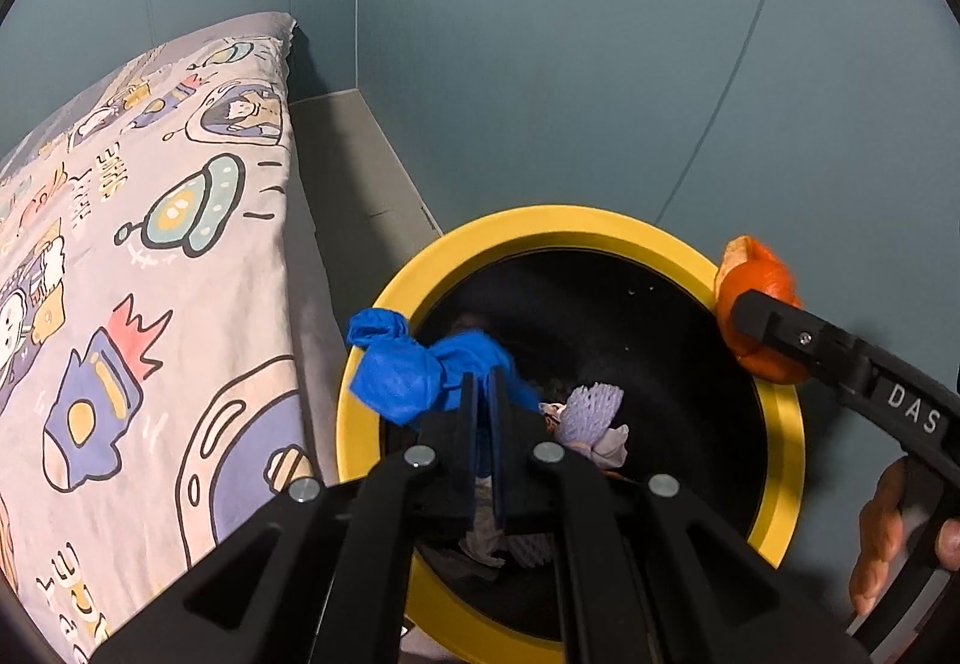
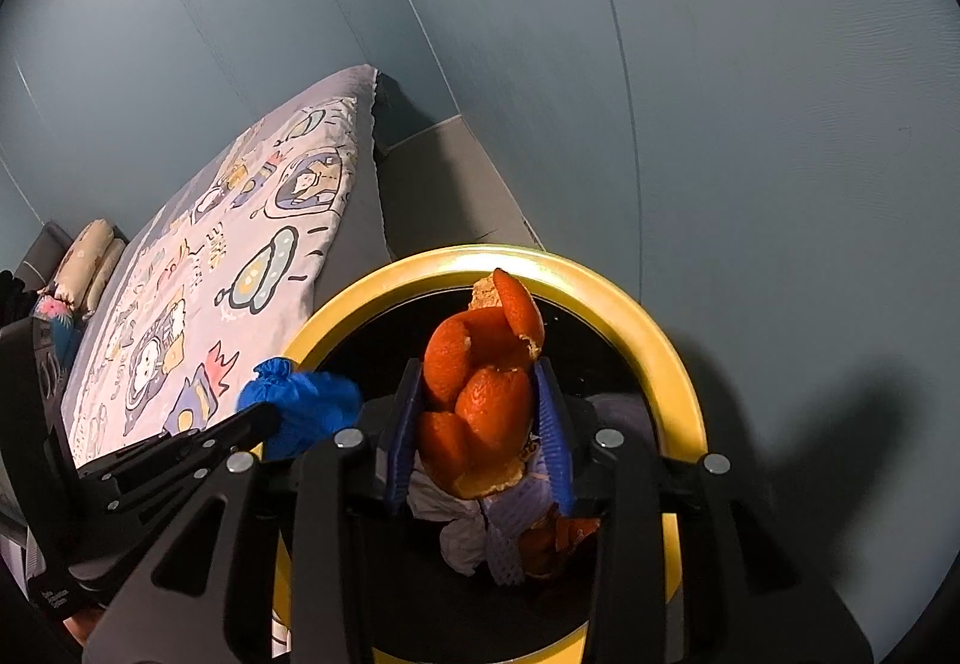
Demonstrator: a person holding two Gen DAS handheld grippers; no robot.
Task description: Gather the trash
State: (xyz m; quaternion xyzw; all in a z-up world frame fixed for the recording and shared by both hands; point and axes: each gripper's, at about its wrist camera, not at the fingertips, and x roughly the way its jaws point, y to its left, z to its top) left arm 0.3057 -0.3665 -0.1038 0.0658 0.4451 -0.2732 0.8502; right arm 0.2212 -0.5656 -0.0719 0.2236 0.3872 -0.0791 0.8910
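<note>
I see the yellow-rimmed bin [image 1: 780, 424] holding purple foam netting [image 1: 591, 406], crumpled tissue and peel scraps. My left gripper [image 1: 480, 394] hangs over its nine o'clock rim, jaws pinched on the crinkled blue glove [image 1: 402, 370]. My right gripper [image 2: 480, 400] hovers above centre, jaws clamping curled orange peel [image 2: 480, 394].

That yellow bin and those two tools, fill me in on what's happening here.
A person is collecting trash with a handheld tool in each hand. The left tool is shut on a crumpled blue glove, the right tool on orange peel. Both hang over the yellow-rimmed bin beside the bed. Purple foam netting and tissue already lie inside; neither piece is released yet.
</note>
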